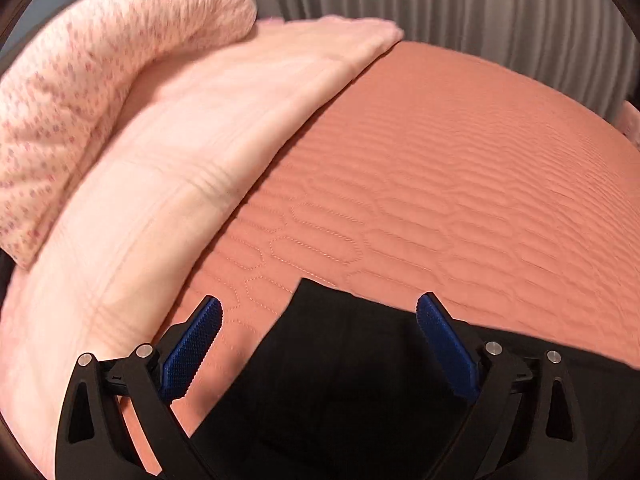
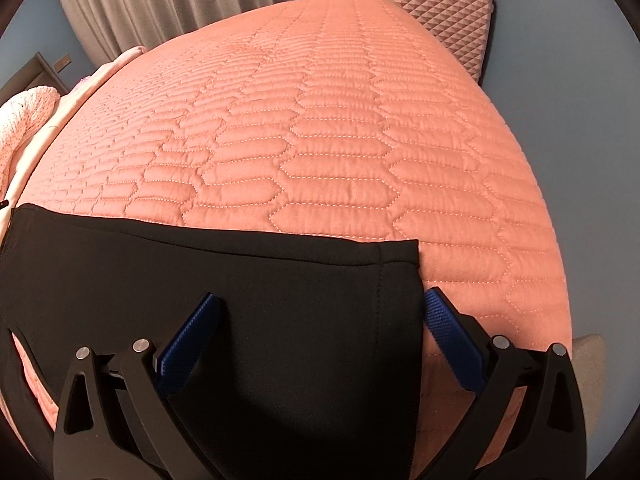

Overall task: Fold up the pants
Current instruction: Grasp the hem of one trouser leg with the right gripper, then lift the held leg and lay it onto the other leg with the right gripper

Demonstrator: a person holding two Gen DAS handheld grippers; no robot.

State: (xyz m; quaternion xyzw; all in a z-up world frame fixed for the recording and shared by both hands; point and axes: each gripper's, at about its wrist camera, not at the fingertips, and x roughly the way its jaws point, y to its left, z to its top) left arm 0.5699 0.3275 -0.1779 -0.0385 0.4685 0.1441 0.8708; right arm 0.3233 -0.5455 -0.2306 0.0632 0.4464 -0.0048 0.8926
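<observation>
Black pants (image 2: 240, 280) lie flat on a salmon quilted bedspread (image 2: 340, 140), near its front edge. In the right wrist view their hemmed end (image 2: 396, 280) sits between the blue pads of my right gripper (image 2: 320, 312), which is open above the cloth. In the left wrist view the other end of the pants (image 1: 340, 360) has a corner pointing toward the pillows. My left gripper (image 1: 318, 316) is open too, its blue pads (image 1: 192, 352) spread over that corner. Neither gripper holds anything.
A pale pink folded blanket (image 1: 180, 140) and a dotted pink pillow (image 1: 80, 92) lie along the left side of the bed. Grey curtains (image 1: 480, 8) hang behind. A pink hard-shell suitcase (image 2: 444, 4) stands past the bed's far right corner.
</observation>
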